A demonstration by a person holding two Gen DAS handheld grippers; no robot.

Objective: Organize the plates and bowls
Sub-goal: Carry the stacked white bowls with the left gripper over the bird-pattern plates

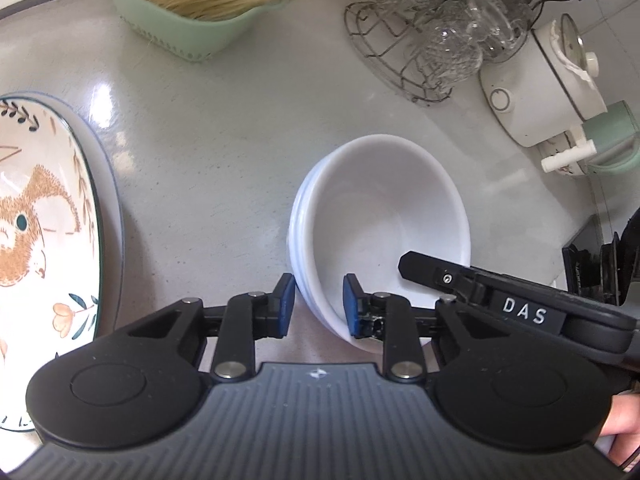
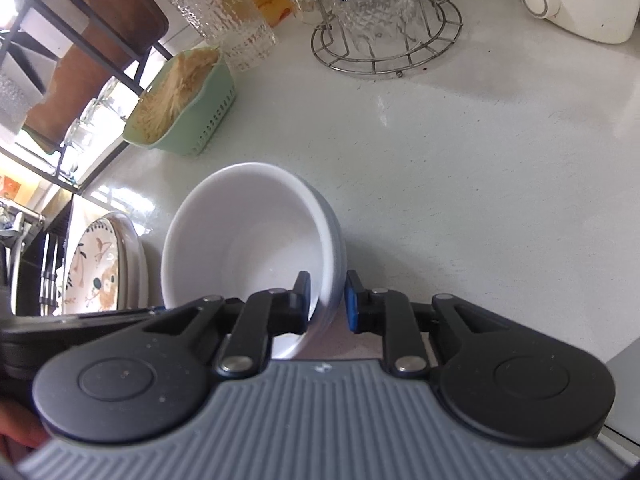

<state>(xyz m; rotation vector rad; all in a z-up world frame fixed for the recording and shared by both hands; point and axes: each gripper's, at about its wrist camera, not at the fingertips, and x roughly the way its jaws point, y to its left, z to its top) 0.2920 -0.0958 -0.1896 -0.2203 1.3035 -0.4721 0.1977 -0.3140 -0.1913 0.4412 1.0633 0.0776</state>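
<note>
A stack of white bowls [image 1: 380,216] stands on the pale counter; it also shows in the right wrist view [image 2: 248,236]. My left gripper [image 1: 319,304] straddles the stack's near-left rim, one blue pad outside and one inside, and looks closed on it. My right gripper [image 2: 328,300] straddles the stack's right rim the same way; its finger [image 1: 440,276] shows inside the bowl in the left wrist view. A rabbit-patterned plate [image 1: 36,216] lies on a larger grey plate at the left, and shows in the right wrist view [image 2: 96,268].
A green basket [image 1: 188,4] of pale sticks stands at the back. A wire rack of glasses [image 1: 432,36] and a white appliance [image 1: 540,80] stand at the back right, with a green kettle [image 1: 608,136] beside them. A black shelf frame [image 2: 60,80] rises at the left.
</note>
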